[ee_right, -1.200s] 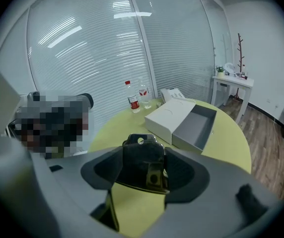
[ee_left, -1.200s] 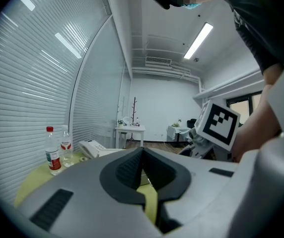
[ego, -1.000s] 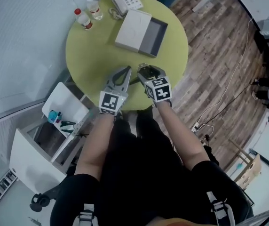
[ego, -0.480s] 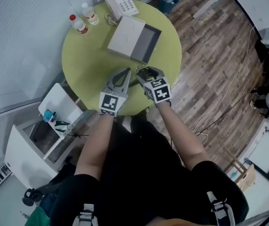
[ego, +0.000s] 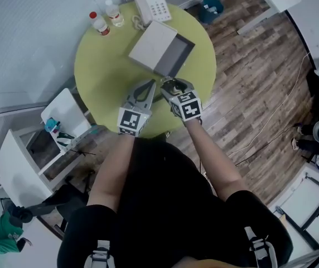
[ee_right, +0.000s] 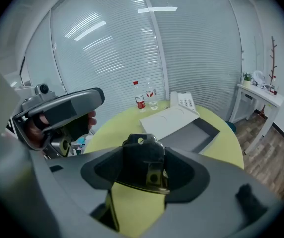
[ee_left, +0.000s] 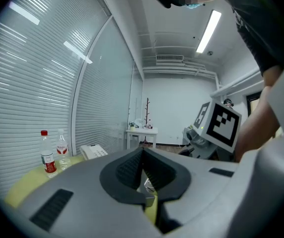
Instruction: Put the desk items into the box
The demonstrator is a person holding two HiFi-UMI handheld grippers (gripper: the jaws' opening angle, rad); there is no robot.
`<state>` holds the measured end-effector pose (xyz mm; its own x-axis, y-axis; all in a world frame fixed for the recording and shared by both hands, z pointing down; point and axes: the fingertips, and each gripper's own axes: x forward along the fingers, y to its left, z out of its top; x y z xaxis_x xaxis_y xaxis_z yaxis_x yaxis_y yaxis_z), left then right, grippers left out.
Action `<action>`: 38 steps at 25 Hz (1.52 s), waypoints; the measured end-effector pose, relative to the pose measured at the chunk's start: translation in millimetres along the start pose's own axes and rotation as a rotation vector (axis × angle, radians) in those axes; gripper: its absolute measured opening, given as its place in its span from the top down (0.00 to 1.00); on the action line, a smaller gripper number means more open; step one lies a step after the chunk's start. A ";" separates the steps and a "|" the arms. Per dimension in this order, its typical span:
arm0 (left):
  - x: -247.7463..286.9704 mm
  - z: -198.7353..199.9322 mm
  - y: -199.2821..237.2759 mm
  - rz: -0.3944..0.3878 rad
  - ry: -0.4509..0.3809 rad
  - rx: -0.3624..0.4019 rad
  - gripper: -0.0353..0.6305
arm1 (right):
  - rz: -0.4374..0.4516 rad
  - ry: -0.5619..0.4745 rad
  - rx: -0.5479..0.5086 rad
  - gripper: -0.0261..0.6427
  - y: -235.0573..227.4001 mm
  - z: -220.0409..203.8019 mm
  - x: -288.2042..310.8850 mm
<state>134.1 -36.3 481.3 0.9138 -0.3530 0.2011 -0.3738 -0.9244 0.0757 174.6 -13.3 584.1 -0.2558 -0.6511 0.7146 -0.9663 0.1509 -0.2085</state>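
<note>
The right gripper [ego: 174,85] is clamped on a black item [ee_right: 141,155], a smooth, blocky piece with rounded shoulders, a small hole near its top and a brass-coloured metal fitting on its face. What the black item is cannot be told. It hangs above the near edge of the table [ego: 101,66], short of the box [ego: 153,40].

Just beside it on the left, the left gripper [ego: 150,85] has its grey, ribbed jaws pressed together at the tips with nothing between them. In the left gripper view [ee_left: 143,153] the closed jaws meet in a point, and the right gripper's marker cube shows off to the side.

The table is round, with a matt yellow-green top. The box lies past the grippers, flat and rectangular. A smooth white lid [ee_right: 171,119] covers its far-left half, and its grey inside [ego: 174,54] is open on the side nearest the right gripper.

Behind the box, at the table's far edge, stands a white phone [ego: 153,5] with a keypad. Left of it are two clear plastic bottles, one with a red cap [ego: 98,23] and one with a white cap [ego: 114,13].

Beside the table on the left sits a white shelf [ego: 59,109] holding small blue and dark things. Wood-plank floor [ego: 254,77] runs to the right, and slatted blinds [ee_right: 112,43] close off the far side.
</note>
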 end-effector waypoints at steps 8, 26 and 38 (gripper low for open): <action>14.8 -0.6 18.8 0.022 0.001 -0.007 0.93 | 0.023 0.027 -0.045 0.55 -13.7 11.6 17.1; 69.2 -8.9 59.3 -0.060 -0.007 -0.051 0.93 | -0.004 0.084 -0.075 0.55 -56.2 40.6 63.8; 97.0 -18.8 80.7 0.082 -0.002 -0.104 0.93 | 0.118 0.152 -0.190 0.55 -79.6 47.7 85.0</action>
<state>189.6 -142.4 525.3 0.8797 -0.4272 0.2089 -0.4617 -0.8724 0.1603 231.2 -116.2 629.6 -0.3540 -0.5035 0.7881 -0.9140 0.3650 -0.1774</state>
